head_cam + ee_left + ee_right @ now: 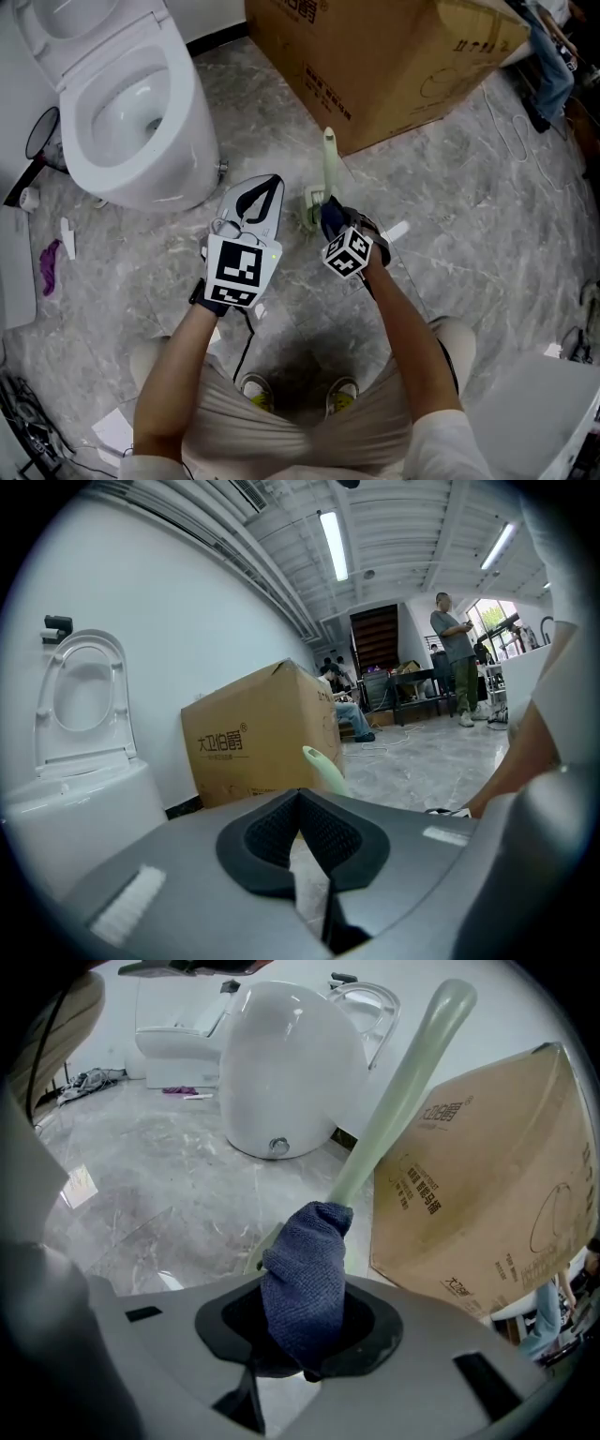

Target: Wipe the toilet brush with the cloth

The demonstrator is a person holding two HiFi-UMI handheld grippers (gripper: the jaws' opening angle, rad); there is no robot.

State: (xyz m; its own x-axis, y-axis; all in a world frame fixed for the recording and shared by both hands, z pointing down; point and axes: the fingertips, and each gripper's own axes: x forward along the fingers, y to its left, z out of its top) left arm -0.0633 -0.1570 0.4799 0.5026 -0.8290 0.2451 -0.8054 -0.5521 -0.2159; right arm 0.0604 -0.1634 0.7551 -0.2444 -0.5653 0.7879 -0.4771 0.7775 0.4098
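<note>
With the right claw (302,1324) clamped on a bunched dark blue woven cloth (305,1274) against the pale green plastic toilet brush (394,1091) standing on the floor at its 12 o'clock, and the left claw (300,803) closed on nothing, a sideways wipe could topple the unsteadied brush.

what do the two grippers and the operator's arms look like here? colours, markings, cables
The left gripper and right gripper have light grey shells with black textured pads. Each carries a cube with black-and-white square markers. A thin black cable runs from the left one. The forearms are bare, and white short sleeves show at the bottom edge.
</note>
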